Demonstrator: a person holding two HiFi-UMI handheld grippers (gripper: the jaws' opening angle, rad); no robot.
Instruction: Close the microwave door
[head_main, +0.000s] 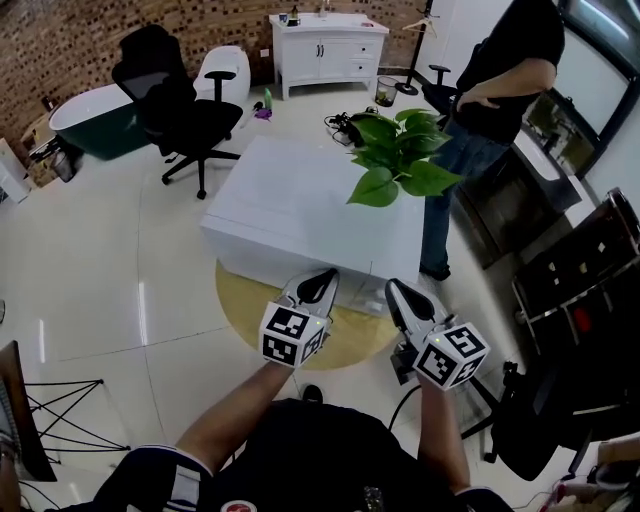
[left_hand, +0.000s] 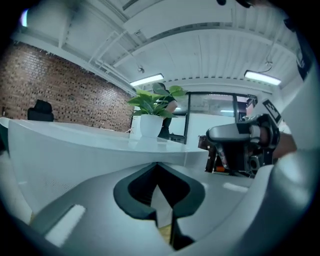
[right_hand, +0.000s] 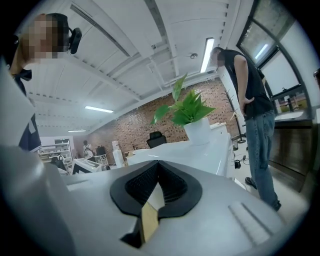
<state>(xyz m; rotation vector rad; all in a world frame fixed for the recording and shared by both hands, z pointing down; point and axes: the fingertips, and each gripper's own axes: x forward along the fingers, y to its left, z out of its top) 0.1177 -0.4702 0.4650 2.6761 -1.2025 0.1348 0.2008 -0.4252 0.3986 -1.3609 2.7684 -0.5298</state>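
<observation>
No microwave shows in any view. My left gripper (head_main: 322, 283) and right gripper (head_main: 397, 292) are held side by side in front of me, both pointing at the near edge of a low white table (head_main: 290, 200). Each is shut with nothing between its jaws. In the left gripper view the left gripper (left_hand: 158, 165) has its tips together, with the table's side beyond and the right gripper (left_hand: 240, 137) to the right. In the right gripper view the right gripper (right_hand: 158, 164) also has its tips together.
A potted green plant (head_main: 400, 150) stands on the table's right corner. A person (head_main: 490, 90) stands just right of the table. A round yellow rug (head_main: 245, 305) lies under the near edge. A black office chair (head_main: 175, 105), a white cabinet (head_main: 325, 50) and dark shelving (head_main: 580, 290) surround the area.
</observation>
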